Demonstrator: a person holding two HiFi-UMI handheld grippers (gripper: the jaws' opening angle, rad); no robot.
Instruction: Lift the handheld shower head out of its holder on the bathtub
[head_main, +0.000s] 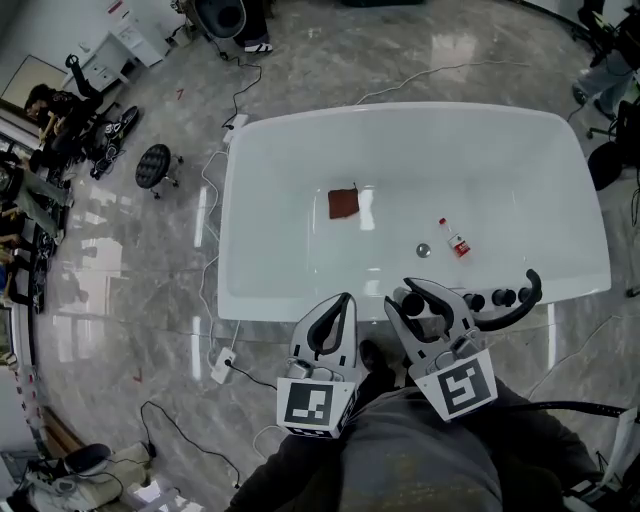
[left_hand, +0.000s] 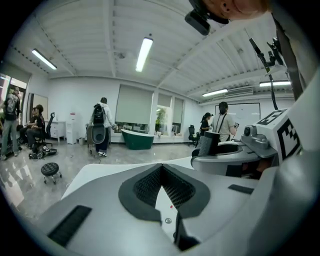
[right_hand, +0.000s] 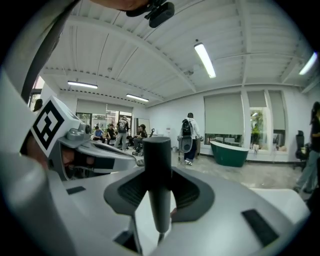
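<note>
The white bathtub (head_main: 260, 290) lies below me, and both grippers hover over its near rim. My right gripper (head_main: 424, 300) is shut on the dark, upright handle of the shower head (right_hand: 157, 170), which stands between its pads (right_hand: 190, 192). A black hose (head_main: 515, 308) curves away to the right along the rim. My left gripper (head_main: 343, 302) is beside it on the left, its jaws closed together with nothing in them; its own view shows the pads (left_hand: 145, 185) meeting at the tip. From there the shower head (left_hand: 206, 143) shows at the right. The holder is hidden under the right gripper.
Inside the tub lie a brown cloth (head_main: 343, 203), a small bottle (head_main: 457, 240) and the drain (head_main: 423, 250). Dark tap knobs (head_main: 503, 297) sit on the rim at right. Cables (head_main: 215, 360) and a round stool (head_main: 154, 165) are on the marble floor at left. People stand far across the room.
</note>
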